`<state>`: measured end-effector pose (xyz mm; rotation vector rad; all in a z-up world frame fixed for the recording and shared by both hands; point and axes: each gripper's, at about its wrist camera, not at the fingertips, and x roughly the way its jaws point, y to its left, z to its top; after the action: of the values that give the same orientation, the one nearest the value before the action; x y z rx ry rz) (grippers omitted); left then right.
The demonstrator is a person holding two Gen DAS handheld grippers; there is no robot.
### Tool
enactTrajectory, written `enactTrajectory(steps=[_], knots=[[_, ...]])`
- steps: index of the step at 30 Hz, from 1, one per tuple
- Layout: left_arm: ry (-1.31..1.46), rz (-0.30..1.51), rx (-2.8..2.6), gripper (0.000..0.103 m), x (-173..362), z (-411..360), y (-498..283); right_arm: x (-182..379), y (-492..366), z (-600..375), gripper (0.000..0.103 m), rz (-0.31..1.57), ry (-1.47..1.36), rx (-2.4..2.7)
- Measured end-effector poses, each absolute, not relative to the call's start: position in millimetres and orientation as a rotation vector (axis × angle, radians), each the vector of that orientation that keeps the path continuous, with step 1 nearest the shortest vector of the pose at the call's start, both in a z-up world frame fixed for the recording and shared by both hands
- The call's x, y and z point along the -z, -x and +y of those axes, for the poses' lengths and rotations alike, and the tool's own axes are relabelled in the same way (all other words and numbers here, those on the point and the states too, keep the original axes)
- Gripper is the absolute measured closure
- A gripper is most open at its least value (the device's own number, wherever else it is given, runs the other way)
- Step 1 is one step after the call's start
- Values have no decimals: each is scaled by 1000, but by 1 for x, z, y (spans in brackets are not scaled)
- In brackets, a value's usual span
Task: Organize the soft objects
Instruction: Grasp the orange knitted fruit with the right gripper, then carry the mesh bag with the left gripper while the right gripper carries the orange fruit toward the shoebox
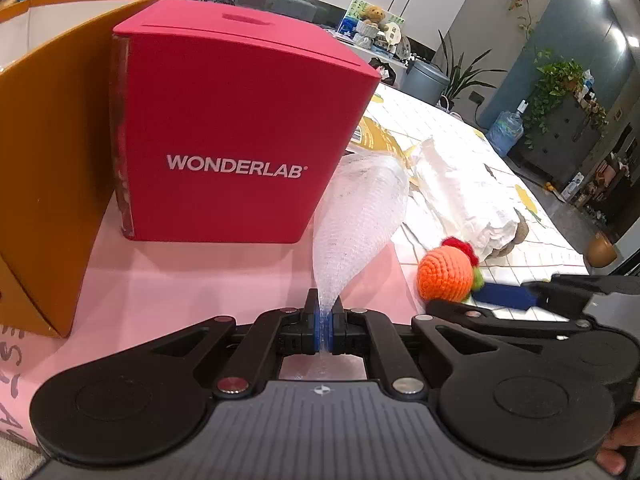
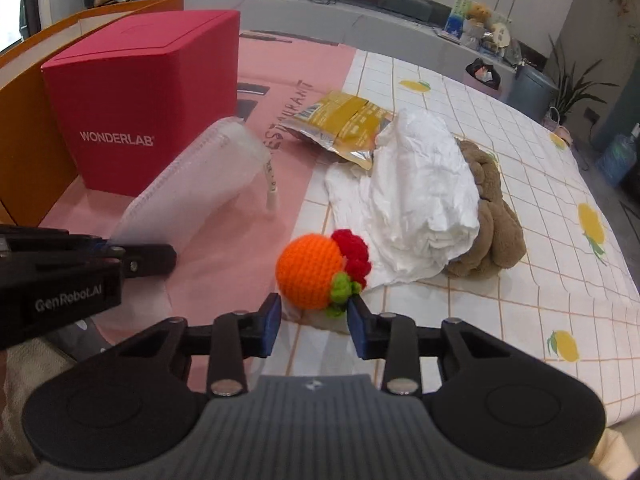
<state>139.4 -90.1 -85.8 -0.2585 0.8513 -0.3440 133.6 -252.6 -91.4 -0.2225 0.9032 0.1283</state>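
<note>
My left gripper is shut on the corner of a clear mesh zip pouch, which hangs open toward the red box. The pouch also shows in the right wrist view, with the left gripper holding its near end. An orange crochet ball with red and green trim lies on the table. My right gripper is open, its fingertips just short of the ball on either side. The ball and the right gripper's blue pad show in the left wrist view.
A red WONDERLAB box stands on the pink mat against an orange box wall. A crumpled white cloth, a brown plush towel and a yellow snack bag lie on the checked tablecloth.
</note>
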Motion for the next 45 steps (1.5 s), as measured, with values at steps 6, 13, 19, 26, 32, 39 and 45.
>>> enactTrajectory(steps=[6, 13, 19, 26, 32, 39, 45], knots=[[239, 842, 336, 95, 84, -92, -138, 101, -144, -248, 39, 794, 288, -99], [223, 835, 331, 95, 83, -94, -137, 99, -149, -254, 51, 794, 211, -134], [240, 828, 327, 97, 84, -94, -137, 95, -143, -249, 51, 793, 231, -145], [143, 793, 250, 101, 73, -104, -129, 76, -140, -246, 51, 759, 206, -139], [121, 749, 250, 101, 47, -106, -117, 42, -129, -252, 51, 683, 176, -121], [118, 672, 293, 101, -5, -108, -108, -6, -114, -254, 51, 562, 176, -109], [114, 554, 329, 101, -68, -105, -106, -62, -101, -250, 51, 447, 90, -60]])
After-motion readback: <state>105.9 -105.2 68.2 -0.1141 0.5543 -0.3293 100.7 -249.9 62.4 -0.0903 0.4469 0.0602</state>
